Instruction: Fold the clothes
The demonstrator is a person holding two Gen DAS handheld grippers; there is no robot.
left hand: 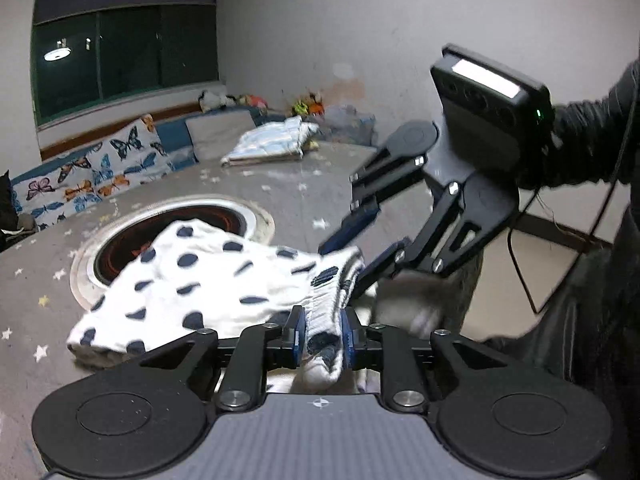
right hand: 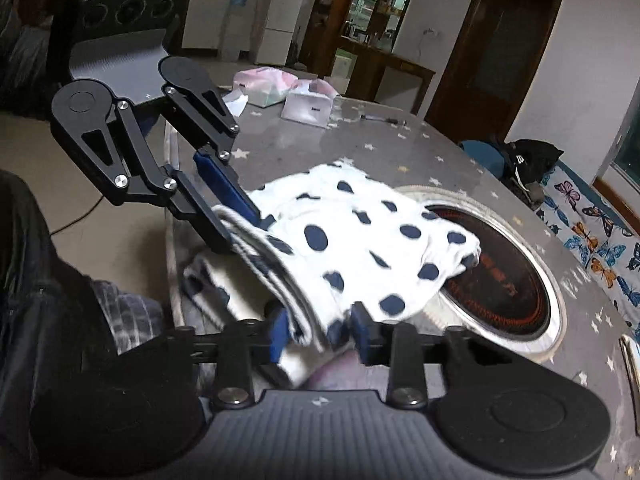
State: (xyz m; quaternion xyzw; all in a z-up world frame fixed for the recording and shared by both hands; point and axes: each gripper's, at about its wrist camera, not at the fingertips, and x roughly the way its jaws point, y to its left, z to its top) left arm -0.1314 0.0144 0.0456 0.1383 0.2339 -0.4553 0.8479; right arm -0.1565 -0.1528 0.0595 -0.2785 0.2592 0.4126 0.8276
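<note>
The soft white cloth with dark blue dots (left hand: pixel 208 276) looks light and floppy, so it will sag and bunch. The striped stretchy edge is a good place to hold. It lies on the grey counter with little stars (left hand: pixel 280 188), partly over the round cooker ring (left hand: pixel 256 216). The left gripper (left hand: pixel 322 336) pinches that edge at 6 o'clock. The right gripper (right hand: pixel 320 332) pinches it too, tilted down from 3 o'clock.

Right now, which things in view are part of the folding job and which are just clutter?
In the job:
polka-dot garment
left gripper, shut on it
right gripper, shut on it

Lying about:
folded blue cloth
tissue boxes
built-in burner
butterfly cushion
</note>
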